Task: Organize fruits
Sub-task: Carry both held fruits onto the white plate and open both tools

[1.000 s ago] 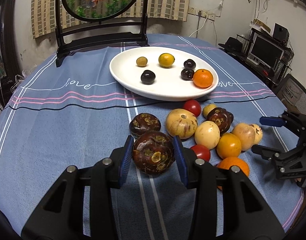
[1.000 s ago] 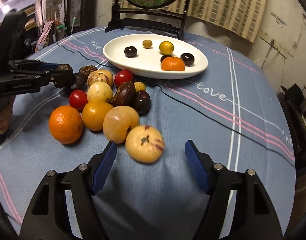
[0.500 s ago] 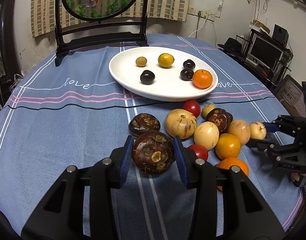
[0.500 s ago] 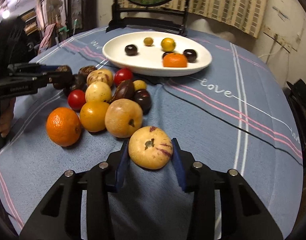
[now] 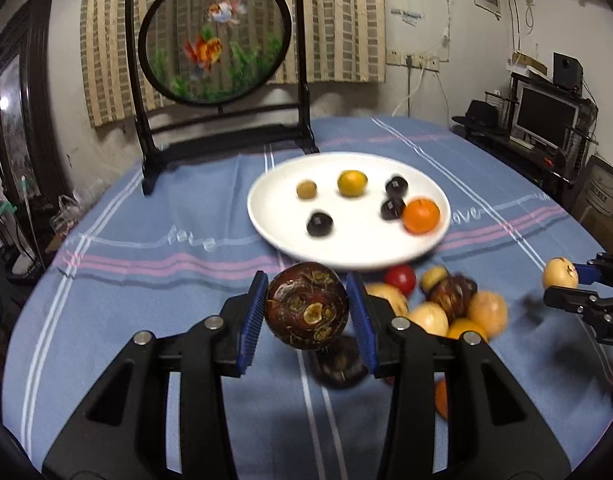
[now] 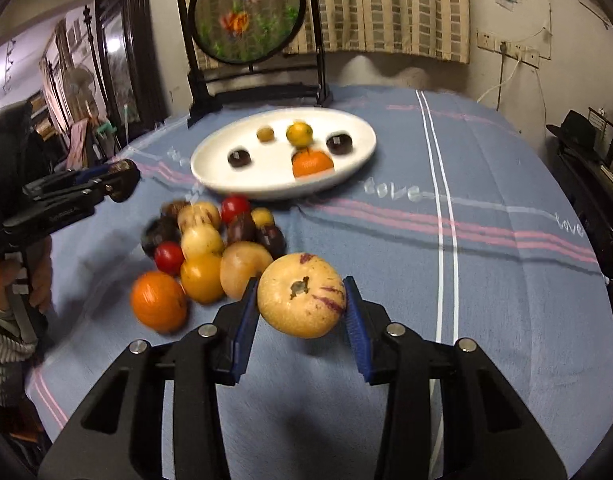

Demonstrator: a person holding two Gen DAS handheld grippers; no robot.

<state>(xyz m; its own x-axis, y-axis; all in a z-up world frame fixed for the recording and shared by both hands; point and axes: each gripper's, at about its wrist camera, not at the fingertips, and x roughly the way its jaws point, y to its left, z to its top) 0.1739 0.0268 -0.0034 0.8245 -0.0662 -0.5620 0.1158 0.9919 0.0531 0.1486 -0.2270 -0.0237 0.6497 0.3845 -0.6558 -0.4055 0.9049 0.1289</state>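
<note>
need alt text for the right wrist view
The right tongs grip a pale yellow fruit with purple streaks above a blue tablecloth. To the left lies a pile of mixed fruit; behind it, a white plate holds six small fruits.

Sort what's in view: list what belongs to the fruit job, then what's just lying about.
Job: dark brown fruit in left gripper; pale yellow fruit in right gripper; fruit pile; white plate.
Lying about: fish screen; monitor; black hat.

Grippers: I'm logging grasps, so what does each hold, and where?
Left gripper clamps the dark brown fruit by its sides; right gripper clamps the pale purple-streaked fruit likewise.
</note>
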